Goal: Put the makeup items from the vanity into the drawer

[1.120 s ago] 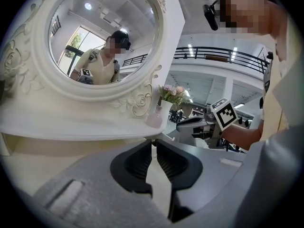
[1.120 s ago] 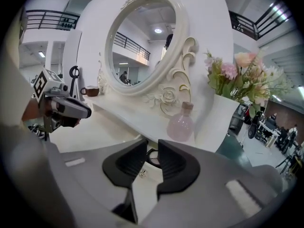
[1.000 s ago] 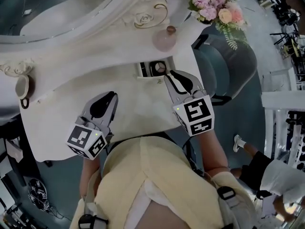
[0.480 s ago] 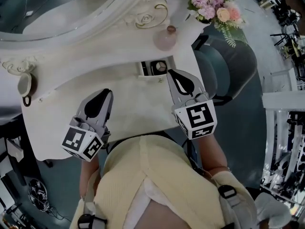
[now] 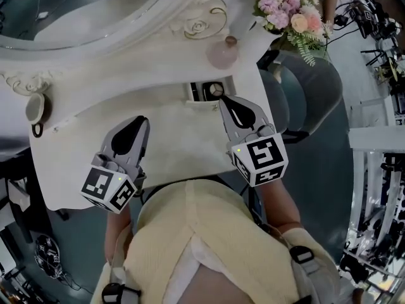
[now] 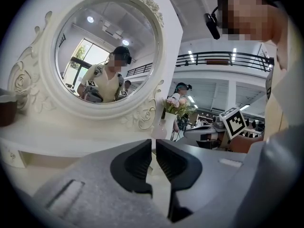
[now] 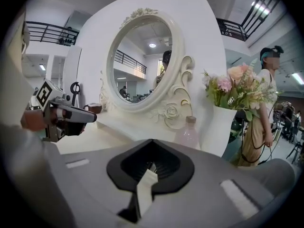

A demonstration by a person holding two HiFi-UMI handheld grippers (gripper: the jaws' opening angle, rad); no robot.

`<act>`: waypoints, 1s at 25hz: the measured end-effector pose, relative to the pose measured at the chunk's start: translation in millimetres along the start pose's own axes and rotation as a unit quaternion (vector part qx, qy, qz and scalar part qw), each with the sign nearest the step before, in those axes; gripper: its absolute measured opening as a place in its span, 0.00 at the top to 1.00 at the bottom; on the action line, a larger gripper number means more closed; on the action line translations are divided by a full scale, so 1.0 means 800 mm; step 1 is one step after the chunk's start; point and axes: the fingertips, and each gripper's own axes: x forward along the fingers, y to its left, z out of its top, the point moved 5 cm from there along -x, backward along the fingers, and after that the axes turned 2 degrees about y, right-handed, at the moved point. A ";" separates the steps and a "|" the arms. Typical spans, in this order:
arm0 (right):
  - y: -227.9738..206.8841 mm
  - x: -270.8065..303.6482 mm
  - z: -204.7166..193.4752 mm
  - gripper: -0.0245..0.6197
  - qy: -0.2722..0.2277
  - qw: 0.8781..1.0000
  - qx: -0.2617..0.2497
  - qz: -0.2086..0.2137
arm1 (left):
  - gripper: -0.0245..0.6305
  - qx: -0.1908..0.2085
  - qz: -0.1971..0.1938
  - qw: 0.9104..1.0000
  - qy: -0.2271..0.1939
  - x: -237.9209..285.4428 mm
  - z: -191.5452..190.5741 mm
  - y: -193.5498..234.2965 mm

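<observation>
A small drawer stands open in the white vanity top; a round compact lies in it. The tips of my right gripper sit just in front of and to the right of the drawer. Its jaws are shut and, in its own view, the right gripper holds nothing. My left gripper hovers over the bare vanity top to the left. In its own view the left gripper shows a thin slit between the pads, with nothing in it.
A pink bottle stands behind the drawer below the oval mirror. A vase of flowers is at the back right corner and a brown cup at the far left. A grey chair stands right of the vanity.
The right gripper's jaws have closed while it stays by the drawer. The left gripper has drifted slightly left and toward me.
</observation>
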 end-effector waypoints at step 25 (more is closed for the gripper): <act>0.004 0.008 0.011 0.96 -0.015 1.000 0.011 0.019 | 0.95 -0.043 -0.023 0.999 -0.015 0.007 0.004 -0.001</act>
